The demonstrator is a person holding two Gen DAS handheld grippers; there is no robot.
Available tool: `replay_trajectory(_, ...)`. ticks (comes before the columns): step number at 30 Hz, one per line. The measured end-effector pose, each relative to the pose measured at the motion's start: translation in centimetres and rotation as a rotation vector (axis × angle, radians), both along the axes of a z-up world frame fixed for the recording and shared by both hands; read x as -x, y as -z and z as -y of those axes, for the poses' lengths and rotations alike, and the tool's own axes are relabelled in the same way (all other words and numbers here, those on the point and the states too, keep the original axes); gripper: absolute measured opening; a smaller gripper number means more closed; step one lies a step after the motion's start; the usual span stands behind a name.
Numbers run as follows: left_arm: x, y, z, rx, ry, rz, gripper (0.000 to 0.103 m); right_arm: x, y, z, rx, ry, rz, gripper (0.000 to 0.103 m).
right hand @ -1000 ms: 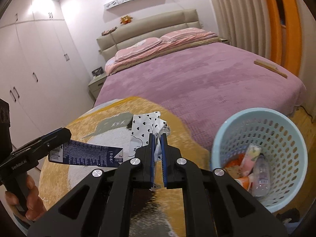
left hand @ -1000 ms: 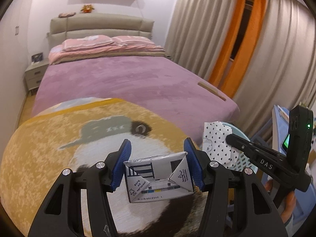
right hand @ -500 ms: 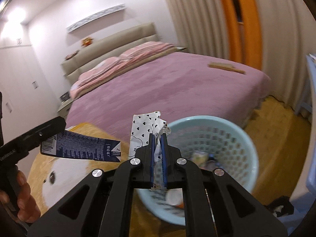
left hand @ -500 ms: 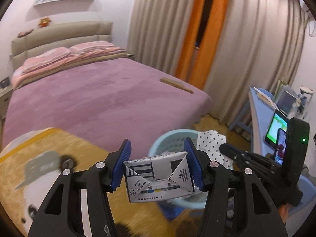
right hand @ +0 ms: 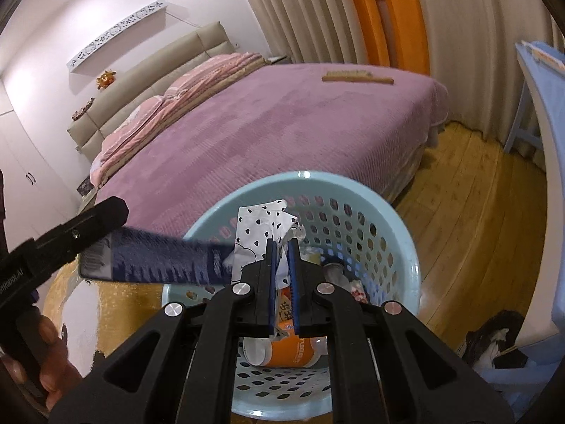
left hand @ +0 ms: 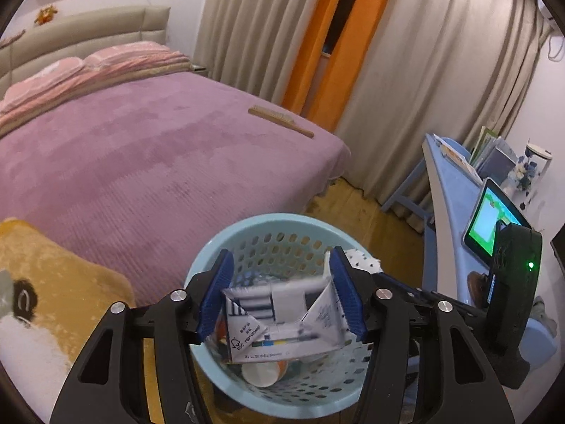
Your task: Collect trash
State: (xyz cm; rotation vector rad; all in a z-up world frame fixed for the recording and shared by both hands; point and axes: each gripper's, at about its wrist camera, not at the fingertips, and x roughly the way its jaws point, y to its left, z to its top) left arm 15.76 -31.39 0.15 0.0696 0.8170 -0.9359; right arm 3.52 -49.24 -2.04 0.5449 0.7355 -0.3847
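Observation:
My left gripper [left hand: 280, 295] is shut on a flattened blue and white drink carton [left hand: 282, 321] and holds it right above the light blue trash basket [left hand: 282, 224]. The carton also shows in the right wrist view [right hand: 159, 261], sticking out sideways over the basket's left rim. My right gripper [right hand: 282, 272] is shut on a white wrapper with black hearts [right hand: 257, 226] and holds it over the same basket [right hand: 399, 219]. An orange cup [right hand: 289, 351] and other trash lie inside the basket.
A bed with a purple cover [left hand: 141, 162] stands behind the basket, with a wooden brush [left hand: 280, 125] near its corner. A yellow bear-pattern rug [left hand: 46, 304] lies to the left. A blue desk with a tablet [left hand: 494, 219] stands to the right. The floor is wood [right hand: 476, 212].
Both grippers have swung right from over the rug to above the basket, each still gripping its trash. The basket has come from the side to directly under both grippers.

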Motion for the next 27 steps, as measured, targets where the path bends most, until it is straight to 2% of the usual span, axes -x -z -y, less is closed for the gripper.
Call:
replay_trajectory(1,-0.1,0.1,-0.1,0.001,-0.005,-0.005,0.070,0.0,0.3,0.2,-0.007,0.003,-0.003,0.016)
replay_trajectory(2,-0.1,0.2,-0.2,0.007,-0.009,-0.007,0.074,0.1,0.5,0.3,-0.010,0.006,-0.007,0.023)
replay_trajectory(4,-0.1,0.2,-0.8,0.006,-0.016,-0.006,0.077,0.6,0.7,0.3,-0.011,0.025,-0.004,0.064)
replay_trajectory(8,0.5,-0.3,-2.3,0.020,-0.033,0.004,0.086,1.2,-0.1,-0.3,-0.011,-0.004,0.031,0.066)
replay_trajectory(13,1.8,-1.4,-5.4,0.052,-0.093,0.042,0.091,1.5,-1.7,-2.2,0.015,-0.057,0.058,0.066)
replay_trajectory(18,3.6,-3.4,-8.8,0.076,-0.174,0.124,0.093,2.0,-4.0,-5.3,0.084,-0.116,0.089,0.066)
replay_trajectory(27,7.6,-6.1,-14.4,0.062,-0.322,0.299,0.096,2.9,-7.1,-11.5,0.213,-0.168,0.145,0.070)
